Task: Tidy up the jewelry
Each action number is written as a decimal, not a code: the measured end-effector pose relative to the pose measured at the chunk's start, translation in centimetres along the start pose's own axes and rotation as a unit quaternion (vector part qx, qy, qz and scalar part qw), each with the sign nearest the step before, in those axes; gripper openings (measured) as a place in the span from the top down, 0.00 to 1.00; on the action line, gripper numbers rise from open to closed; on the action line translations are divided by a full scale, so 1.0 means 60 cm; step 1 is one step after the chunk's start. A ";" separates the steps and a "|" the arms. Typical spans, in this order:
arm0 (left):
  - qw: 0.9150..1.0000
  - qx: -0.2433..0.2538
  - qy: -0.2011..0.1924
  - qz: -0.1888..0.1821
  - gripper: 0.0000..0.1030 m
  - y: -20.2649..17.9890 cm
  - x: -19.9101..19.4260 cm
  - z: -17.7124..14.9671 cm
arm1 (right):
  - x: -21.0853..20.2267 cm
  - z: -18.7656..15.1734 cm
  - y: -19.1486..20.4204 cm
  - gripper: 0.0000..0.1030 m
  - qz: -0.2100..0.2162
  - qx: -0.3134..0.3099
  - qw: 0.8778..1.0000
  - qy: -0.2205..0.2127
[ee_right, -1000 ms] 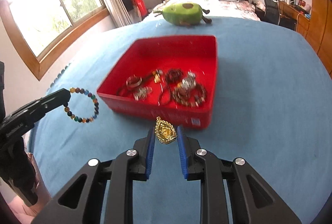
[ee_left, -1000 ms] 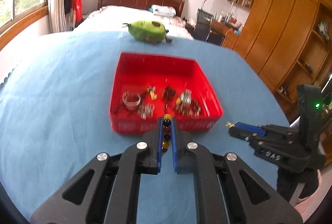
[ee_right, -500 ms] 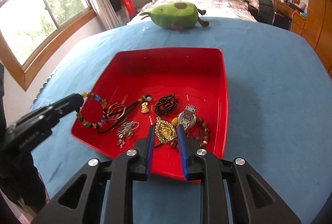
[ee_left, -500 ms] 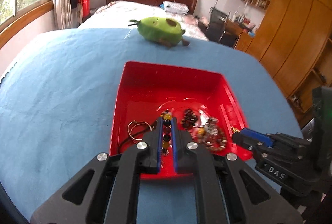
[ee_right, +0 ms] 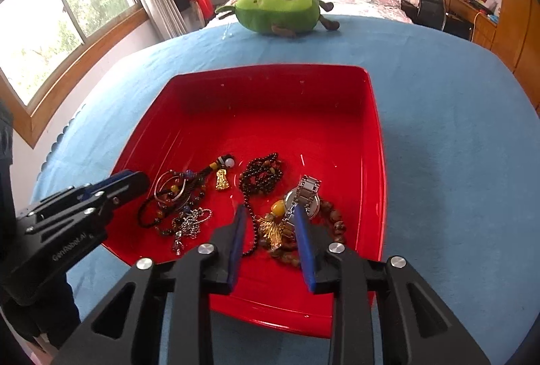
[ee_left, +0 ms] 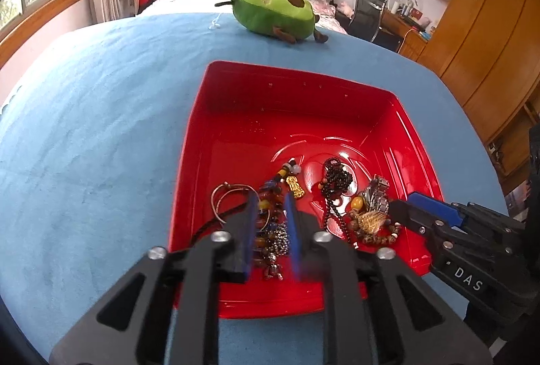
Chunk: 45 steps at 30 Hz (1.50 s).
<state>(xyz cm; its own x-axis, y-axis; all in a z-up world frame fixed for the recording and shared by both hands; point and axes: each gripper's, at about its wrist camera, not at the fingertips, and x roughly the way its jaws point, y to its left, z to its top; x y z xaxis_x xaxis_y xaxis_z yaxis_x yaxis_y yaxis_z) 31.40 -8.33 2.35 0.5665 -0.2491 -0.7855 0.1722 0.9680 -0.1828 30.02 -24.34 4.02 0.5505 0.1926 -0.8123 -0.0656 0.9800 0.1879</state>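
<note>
Left wrist view: the left gripper (ee_left: pixel 271 223) hangs low over the near left part of the red tray (ee_left: pixel 303 84); its jaws have just been opening and now stand apart, pads not pressing anything
Beaded bracelet (ee_left: pixel 266 213): lies between those open jaws on the tray floor, released as I judge, beside the thin bangle (ee_left: pixel 229 199)
Right gripper (ee_right: pixel 271 240): over the near right part of the red tray; jaws have also just been opening and stand apart
Gold pendant (ee_right: pixel 271 230): lies in the tray between the right jaws, on top of the wood-bead bracelet (ee_right: pixel 332 219) and just beside the watch (ee_right: pixel 303 196)
Risk, tangling: many chains and strings lie close together at the near side of the tray; the black bead necklace (ee_right: pixel 261 176) runs under the right jaw line, so a jaw that lifts away may hook it
Risk, dragging: a bead could stay caught on a blue pad (ee_left: pixel 249 230) and be pulled out over the tray's near wall
Risk, collision: both grippers are near each other inside the tray
Plush avocado (ee_left: pixel 275 14): well behind the tray, no danger
</note>
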 end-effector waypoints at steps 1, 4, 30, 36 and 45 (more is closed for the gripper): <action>1.000 -0.001 -0.005 0.004 0.76 0.002 -0.006 -0.001 | -0.004 -0.001 -0.001 0.72 0.003 0.003 1.000 -0.002; 1.000 0.000 -0.011 0.007 0.74 0.004 -0.017 -0.004 | -0.014 -0.003 -0.001 0.72 0.000 0.005 1.000 -0.008; 0.995 0.028 -0.091 0.042 0.24 -0.016 -0.121 -0.045 | -0.086 -0.027 -0.008 0.04 -0.043 0.012 0.998 -0.051; 0.992 0.039 -0.110 0.051 0.12 -0.018 -0.144 -0.054 | -0.088 -0.035 0.002 0.04 -0.076 -0.003 0.996 -0.047; 0.989 0.042 -0.122 0.066 0.07 -0.010 -0.166 -0.066 | -0.100 -0.046 0.018 0.04 -0.069 -0.003 0.996 -0.052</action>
<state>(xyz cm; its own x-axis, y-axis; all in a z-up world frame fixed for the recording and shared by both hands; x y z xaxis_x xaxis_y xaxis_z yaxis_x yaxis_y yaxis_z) 22.48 -6.30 7.93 0.7641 -0.1314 -0.6315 0.1444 0.9890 -0.0310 24.32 -24.32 7.56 0.6384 0.0507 -0.7681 0.0113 0.9971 0.0752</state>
